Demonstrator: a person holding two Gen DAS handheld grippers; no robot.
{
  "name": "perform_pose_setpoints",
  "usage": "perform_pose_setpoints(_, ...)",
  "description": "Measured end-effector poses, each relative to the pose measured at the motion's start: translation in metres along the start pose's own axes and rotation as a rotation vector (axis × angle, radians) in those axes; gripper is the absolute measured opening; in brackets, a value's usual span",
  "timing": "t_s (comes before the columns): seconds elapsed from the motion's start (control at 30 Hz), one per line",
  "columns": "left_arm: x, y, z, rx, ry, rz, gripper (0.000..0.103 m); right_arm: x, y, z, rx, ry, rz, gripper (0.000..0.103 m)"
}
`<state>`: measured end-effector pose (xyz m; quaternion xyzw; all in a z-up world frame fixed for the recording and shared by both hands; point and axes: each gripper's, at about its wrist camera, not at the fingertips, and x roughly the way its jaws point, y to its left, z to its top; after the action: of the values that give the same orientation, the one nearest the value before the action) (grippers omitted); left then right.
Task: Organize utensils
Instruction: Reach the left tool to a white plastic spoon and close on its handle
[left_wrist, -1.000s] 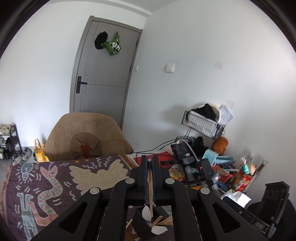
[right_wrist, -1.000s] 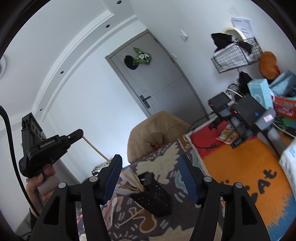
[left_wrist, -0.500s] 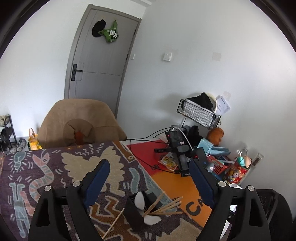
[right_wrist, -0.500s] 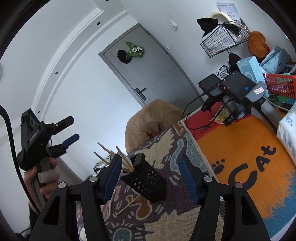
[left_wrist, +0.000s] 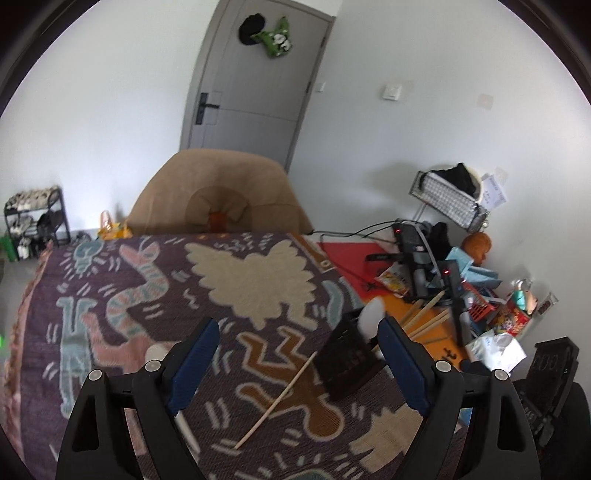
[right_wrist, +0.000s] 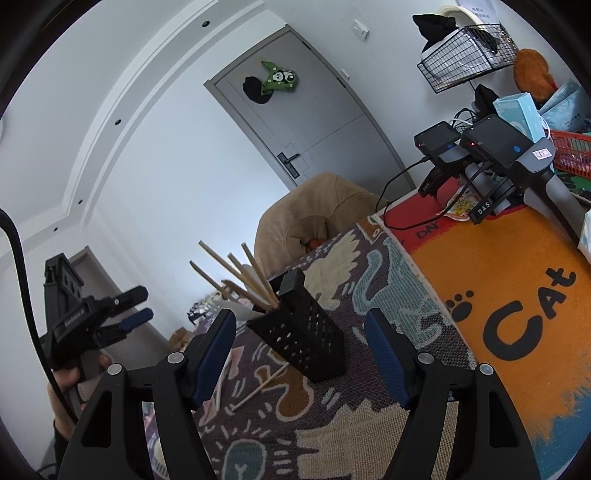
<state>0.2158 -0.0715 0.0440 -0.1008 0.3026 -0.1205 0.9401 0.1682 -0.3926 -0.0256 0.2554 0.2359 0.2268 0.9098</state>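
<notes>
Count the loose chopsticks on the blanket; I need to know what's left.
1: a chopstick lies on the blanket, one end by the holder. A white stick nearby looks like a spoon; more may be hidden.

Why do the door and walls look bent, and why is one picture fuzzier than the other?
Both views are fisheye, with dark corners; the right wrist view bows the door strongly. The left wrist view is smeared: the black holder and the loose chopstick look soft. The right wrist view shows the holder's holes crisply.
</notes>
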Motion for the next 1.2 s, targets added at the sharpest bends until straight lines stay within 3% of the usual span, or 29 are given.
perform_pose_setpoints(0.13,-0.002,0.018,-0.02,-0.013,0.029,0.025,0.085,0.005,0.003,-0.007,-0.043,0.04,-0.02,0.073)
perform_pose_setpoints(0.2,-0.001,0.027,-0.03,-0.029,0.052,0.039,0.076,0.007,0.006,-0.011,-0.055,0.053,-0.024,0.073)
perform_pose_setpoints(0.4,0.003,0.047,-0.053,-0.054,0.114,0.074,0.064,0.017,0.014,-0.018,-0.071,0.098,0.001,0.073)
perform_pose_setpoints(0.63,0.014,0.064,-0.08,-0.052,0.179,0.083,0.05,0.026,0.025,-0.029,-0.113,0.158,-0.039,0.073)
perform_pose_setpoints(0.77,0.025,0.082,-0.091,-0.103,0.216,0.113,0.036,0.032,0.031,-0.036,-0.145,0.185,-0.069,0.072)
perform_pose_setpoints(1.13,0.053,0.137,-0.08,-0.233,0.257,0.128,0.034,0.057,0.05,-0.058,-0.231,0.268,-0.084,0.072)
perform_pose_setpoints(1.2,0.058,0.144,-0.075,-0.254,0.263,0.124,0.029,0.062,0.056,-0.062,-0.254,0.284,-0.085,0.072)
